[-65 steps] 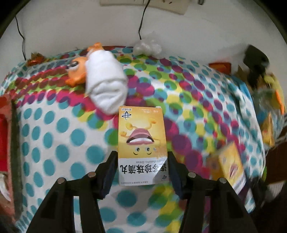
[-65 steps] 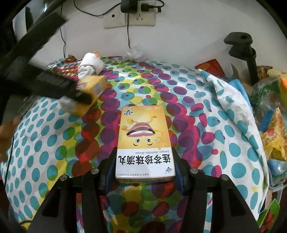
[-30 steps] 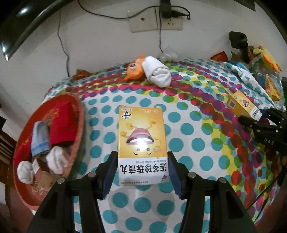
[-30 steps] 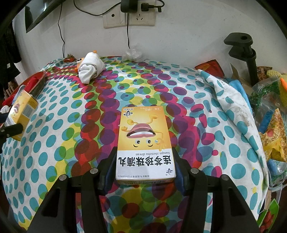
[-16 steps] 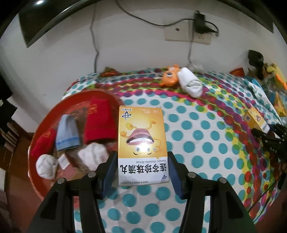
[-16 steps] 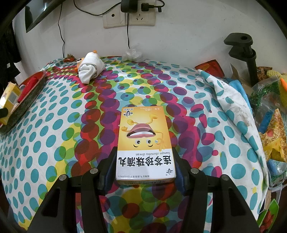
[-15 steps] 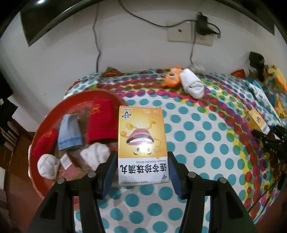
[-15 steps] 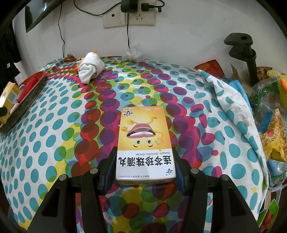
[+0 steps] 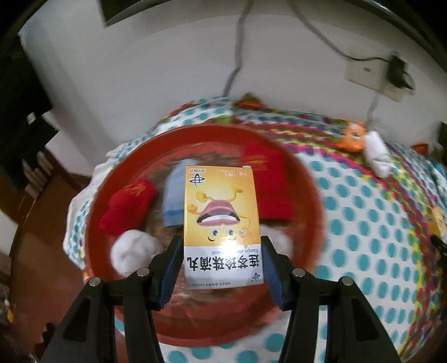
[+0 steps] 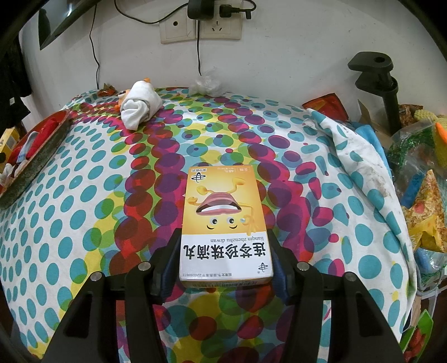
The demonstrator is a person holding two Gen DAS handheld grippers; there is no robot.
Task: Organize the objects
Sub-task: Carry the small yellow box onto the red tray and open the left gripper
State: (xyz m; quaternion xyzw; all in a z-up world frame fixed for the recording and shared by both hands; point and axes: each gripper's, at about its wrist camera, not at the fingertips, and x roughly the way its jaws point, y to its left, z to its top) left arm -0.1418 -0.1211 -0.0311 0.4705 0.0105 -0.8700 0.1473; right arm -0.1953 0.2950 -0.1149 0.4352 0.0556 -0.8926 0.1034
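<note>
Two yellow cartons are being gripped, one by each gripper. In the left wrist view, the left gripper [image 9: 222,261] is being kept clamped on the left carton [image 9: 222,227], whose flat printed face is being shown above a round red tray [image 9: 306,220]. Only this view is showing the tray's inside: a red sock [image 9: 127,208] with a yellow motif, a pale blue sock [image 9: 173,202], a red folded cloth [image 9: 272,192] and a white balled sock [image 9: 132,252] are being seen lying in it, all soft and blurred. Whether the left carton is touching the tray cannot be told.

In the right wrist view, the right gripper [image 10: 225,261] is being held closed on the right carton [image 10: 225,226], a rectangular cardboard box being held low over, or on, the polka-dotted cloth [image 10: 111,195] covering the counter. Here the tray [image 10: 42,155] is being shown only edge-on at the far left. Only this view is showing a rolled white sock [image 10: 141,107] sharply, a crinkled clear plastic bag [image 10: 208,82] by the wall, a black clamp [image 10: 375,83] and wall sockets [image 10: 199,25].
</note>
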